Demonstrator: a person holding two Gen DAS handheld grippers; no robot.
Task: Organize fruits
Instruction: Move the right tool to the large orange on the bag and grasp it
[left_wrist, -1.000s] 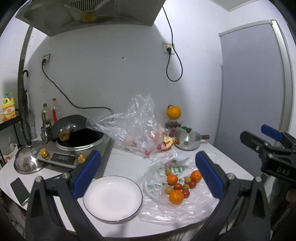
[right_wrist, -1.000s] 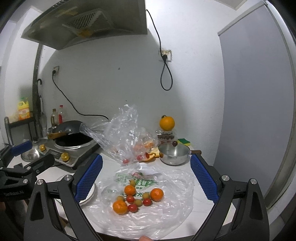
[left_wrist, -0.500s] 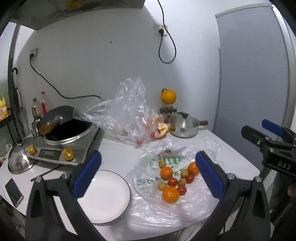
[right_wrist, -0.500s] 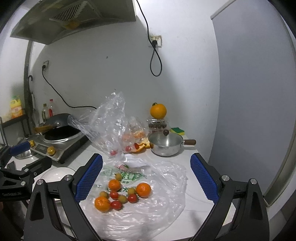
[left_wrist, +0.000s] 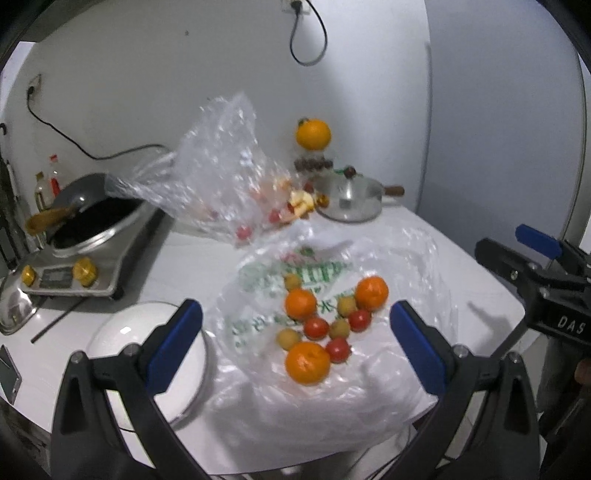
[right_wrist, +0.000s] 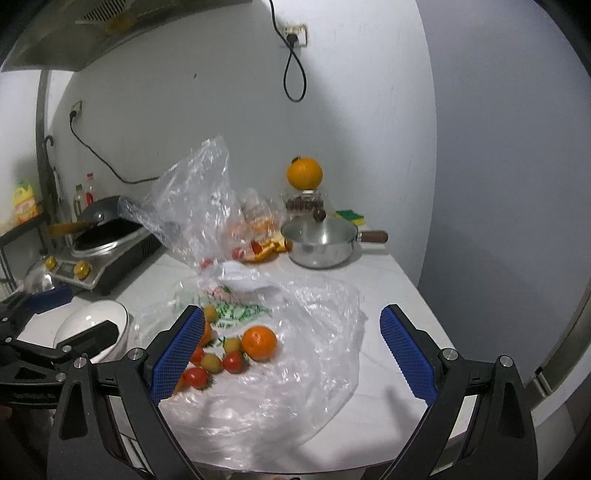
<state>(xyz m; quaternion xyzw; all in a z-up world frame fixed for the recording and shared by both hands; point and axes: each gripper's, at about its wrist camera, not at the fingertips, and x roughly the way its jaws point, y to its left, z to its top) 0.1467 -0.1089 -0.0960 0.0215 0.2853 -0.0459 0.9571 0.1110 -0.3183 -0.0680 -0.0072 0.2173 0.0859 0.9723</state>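
While unplated, fruits (left_wrist: 317, 325) beside empty plate (left_wrist: 122, 332).

On the flat plastic bag (left_wrist: 369, 369) lie three oranges (left_wrist: 307, 363), three red tomatoes (left_wrist: 316, 328) and four small yellow fruits (left_wrist: 289, 338), with one white plate (left_wrist: 125, 332) at nine o'clock and one more orange (left_wrist: 313, 134) up at twelve o'clock.

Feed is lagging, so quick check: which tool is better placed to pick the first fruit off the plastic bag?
Probably the left tool: open, it frames the fruit pile, with the white plate right beside it. The right tool sits off to the pile's right.
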